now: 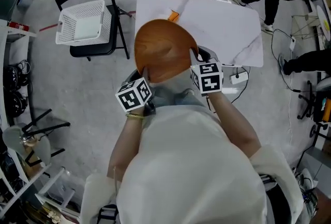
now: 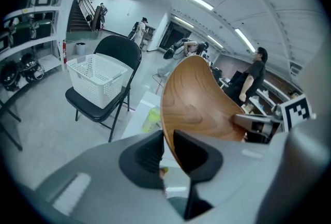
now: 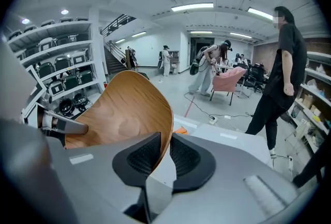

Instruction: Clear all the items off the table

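A large oval wooden tray is held up in the air between both grippers, tilted over the near end of the white table. My left gripper is shut on the tray's left rim, with the thin edge pinched between its pads. My right gripper is shut on the right rim. An orange item shows on the table past the tray's far edge. In the left gripper view a yellow-green bottle lies on the table.
A white slotted basket sits on a black folding chair left of the table. Cables and a power strip lie on the floor at the right. A person in black stands beyond the table; shelves line the left.
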{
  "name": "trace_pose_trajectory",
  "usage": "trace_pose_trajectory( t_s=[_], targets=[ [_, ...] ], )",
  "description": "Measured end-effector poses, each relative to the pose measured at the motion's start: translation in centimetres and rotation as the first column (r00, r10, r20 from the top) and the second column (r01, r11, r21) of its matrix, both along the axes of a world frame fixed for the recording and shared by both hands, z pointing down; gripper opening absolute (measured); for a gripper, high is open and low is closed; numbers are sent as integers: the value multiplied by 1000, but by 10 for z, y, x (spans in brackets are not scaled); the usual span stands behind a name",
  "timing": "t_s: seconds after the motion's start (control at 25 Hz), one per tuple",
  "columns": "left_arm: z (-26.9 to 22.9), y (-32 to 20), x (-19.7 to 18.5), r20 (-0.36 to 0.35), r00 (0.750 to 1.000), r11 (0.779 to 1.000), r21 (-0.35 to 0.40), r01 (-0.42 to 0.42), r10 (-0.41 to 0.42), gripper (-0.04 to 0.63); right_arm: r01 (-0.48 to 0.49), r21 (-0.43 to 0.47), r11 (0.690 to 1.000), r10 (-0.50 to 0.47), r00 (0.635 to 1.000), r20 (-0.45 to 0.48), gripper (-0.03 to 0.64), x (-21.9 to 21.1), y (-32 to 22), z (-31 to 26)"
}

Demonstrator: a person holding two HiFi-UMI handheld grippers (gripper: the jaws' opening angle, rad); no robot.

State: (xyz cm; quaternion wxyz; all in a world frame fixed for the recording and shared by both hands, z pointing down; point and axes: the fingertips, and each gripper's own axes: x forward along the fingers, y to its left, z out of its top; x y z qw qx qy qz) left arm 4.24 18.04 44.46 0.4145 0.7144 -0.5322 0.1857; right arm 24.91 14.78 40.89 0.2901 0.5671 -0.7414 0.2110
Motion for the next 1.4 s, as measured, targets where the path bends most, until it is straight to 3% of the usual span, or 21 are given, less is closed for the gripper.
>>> trace_pose_trajectory(
  t_s=[0.8, 1.4],
  targets=[
    [-9, -37, -215, -8, 978, 978, -7, 207, -207, 63, 205, 4, 979, -205, 979, 5, 54, -226, -77, -8],
    [-4, -45, -325, -9, 961, 961, -12, 277, -277, 63, 277, 0, 961, -277, 961, 9, 54, -341, -101, 0]
  ],
)
